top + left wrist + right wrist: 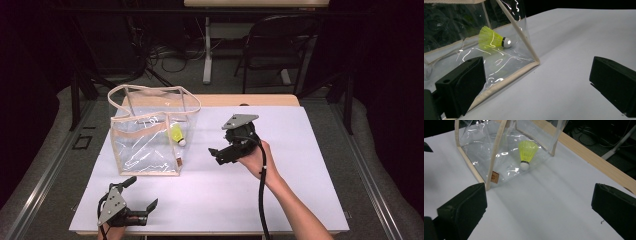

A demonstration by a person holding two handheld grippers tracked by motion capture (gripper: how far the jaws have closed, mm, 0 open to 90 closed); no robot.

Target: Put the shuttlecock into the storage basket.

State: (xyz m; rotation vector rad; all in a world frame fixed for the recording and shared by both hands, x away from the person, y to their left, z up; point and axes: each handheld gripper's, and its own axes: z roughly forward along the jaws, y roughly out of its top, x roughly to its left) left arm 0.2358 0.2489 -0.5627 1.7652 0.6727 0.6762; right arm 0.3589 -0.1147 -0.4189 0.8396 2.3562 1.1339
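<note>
Yellow shuttlecock (527,153) lies inside the clear bag (145,145) on the counter (300,165), both the left hand-held gripper (141,194) and right hand-held gripper (214,154) spread wide and empty, so next looks like reaching into the bag's open top.

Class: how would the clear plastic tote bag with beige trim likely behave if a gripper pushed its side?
The clear plastic tote bag with beige trim looks thin and creased, so probably floppy. Holding just a yellow shuttlecock, it would likely slide.
</note>
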